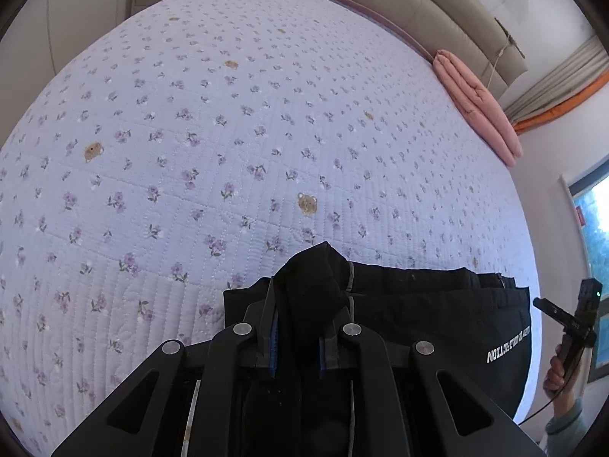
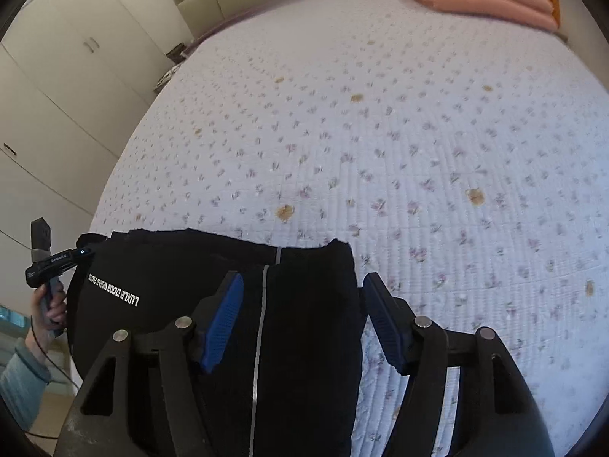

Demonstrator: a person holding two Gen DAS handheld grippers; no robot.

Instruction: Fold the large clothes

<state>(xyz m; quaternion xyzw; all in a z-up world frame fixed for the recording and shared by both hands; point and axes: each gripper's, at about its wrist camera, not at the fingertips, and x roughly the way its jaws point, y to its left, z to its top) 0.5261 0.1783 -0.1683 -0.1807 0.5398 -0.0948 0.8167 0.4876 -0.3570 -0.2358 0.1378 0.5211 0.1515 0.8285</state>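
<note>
Clamped on a bunched corner of the black fabric garment [image 1: 418, 304], the left gripper [image 1: 300, 327] holds a peak of cloth pinched up between its blue-padded fingers. The right gripper [image 2: 300, 316] stands released: its blue pads sit apart on either side of the garment's near edge, with dark cloth and a thin grey stripe between them but no pad pressing on it.

The garment lies at the near edge of the bed, on the pale lilac quilted bedspread with small purple flowers [image 1: 228, 133]. It looks already doubled over, with stacked layers along its far edge and white lettering on one panel. A folded pink blanket [image 1: 479, 103] rests well apart, by the headboard.

My reading is that a fold is under way, with one corner taken and the matching corner not yet gripped. The next move calls for the right gripper to close on its edge, gathering all layers at once. Both corners should then be lifted level and together, so the stack does not slide apart or skew.
</note>
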